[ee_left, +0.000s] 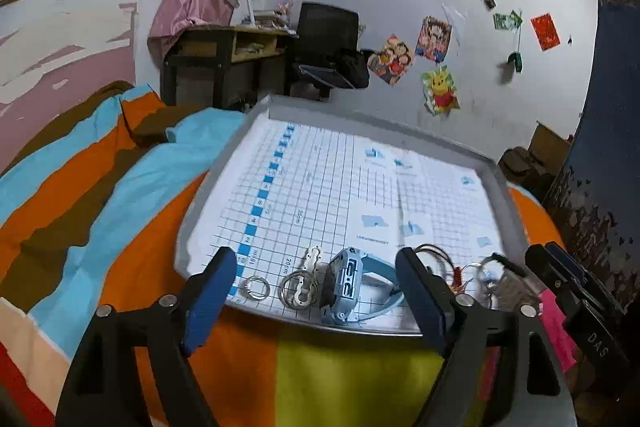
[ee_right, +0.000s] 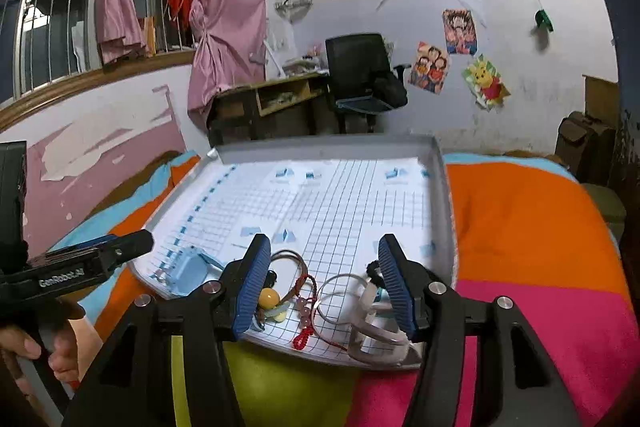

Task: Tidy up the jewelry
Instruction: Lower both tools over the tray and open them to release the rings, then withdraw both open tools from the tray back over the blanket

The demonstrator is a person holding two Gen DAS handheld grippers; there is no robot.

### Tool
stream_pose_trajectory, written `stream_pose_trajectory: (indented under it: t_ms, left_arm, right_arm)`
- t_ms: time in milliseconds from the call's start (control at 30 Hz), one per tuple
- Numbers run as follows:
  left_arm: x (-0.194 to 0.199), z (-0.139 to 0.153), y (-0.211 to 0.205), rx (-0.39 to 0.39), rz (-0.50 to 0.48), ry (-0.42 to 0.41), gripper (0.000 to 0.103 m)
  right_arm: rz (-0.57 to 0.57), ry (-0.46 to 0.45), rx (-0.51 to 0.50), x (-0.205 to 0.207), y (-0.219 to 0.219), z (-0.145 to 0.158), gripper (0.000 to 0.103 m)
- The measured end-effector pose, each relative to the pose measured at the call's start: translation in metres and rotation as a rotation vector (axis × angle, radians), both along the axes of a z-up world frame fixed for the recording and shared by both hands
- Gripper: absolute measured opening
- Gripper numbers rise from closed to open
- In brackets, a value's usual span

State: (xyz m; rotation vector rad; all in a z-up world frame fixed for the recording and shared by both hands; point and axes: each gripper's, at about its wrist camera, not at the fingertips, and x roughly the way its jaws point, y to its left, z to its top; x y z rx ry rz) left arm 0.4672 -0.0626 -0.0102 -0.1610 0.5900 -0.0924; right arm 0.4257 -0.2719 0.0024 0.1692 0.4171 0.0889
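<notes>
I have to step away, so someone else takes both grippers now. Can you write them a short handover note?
Left gripper: open, empty, fingers either side of the blue watch and rings.
Right gripper: open, empty, over the bracelets and red cord.
All the jewelry lies loose along the near edge of the gridded tray.
Done: nothing sorted.
Left: everything.

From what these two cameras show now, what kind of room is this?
Most likely a bedroom at home. The grey metal tray with the jewelry rests on a bright striped blanket, as on a bed. Behind stand a wooden desk and black office chair, pink tied curtains and cartoon posters.
</notes>
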Motion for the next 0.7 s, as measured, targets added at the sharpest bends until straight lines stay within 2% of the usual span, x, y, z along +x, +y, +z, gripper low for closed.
stream_pose_trajectory:
  t_ms: [67,133,267,400,433,700]
  left_arm:
    - [-0.014,0.010,0.003,-0.002,0.009,-0.032,0.091]
    - [-0.029,0.021,0.005,-0.003,0.020,-0.064,0.099]
    - [-0.060,0.042,0.009,-0.002,0.031,-0.118,0.103]
    - [-0.096,0.059,0.012,0.030,0.074,-0.184,0.103]
    - [-0.106,0.063,0.012,0.041,0.081,-0.201,0.103]
    - [-0.182,0.084,0.013,0.045,0.063,-0.276,0.103]
  right_arm:
    - [-0.007,-0.025,0.005,-0.012,-0.002,0.008,0.061]
    - [-0.010,-0.040,0.021,-0.022,-0.005,0.017,0.072]
    - [-0.019,-0.085,0.029,-0.053,-0.009,0.037,0.094]
    - [-0.061,-0.159,0.025,-0.092,-0.012,0.056,0.097]
    - [-0.069,-0.173,0.038,-0.102,-0.013,0.061,0.101]
    - [-0.088,-0.263,0.023,-0.190,-0.005,0.081,0.102]
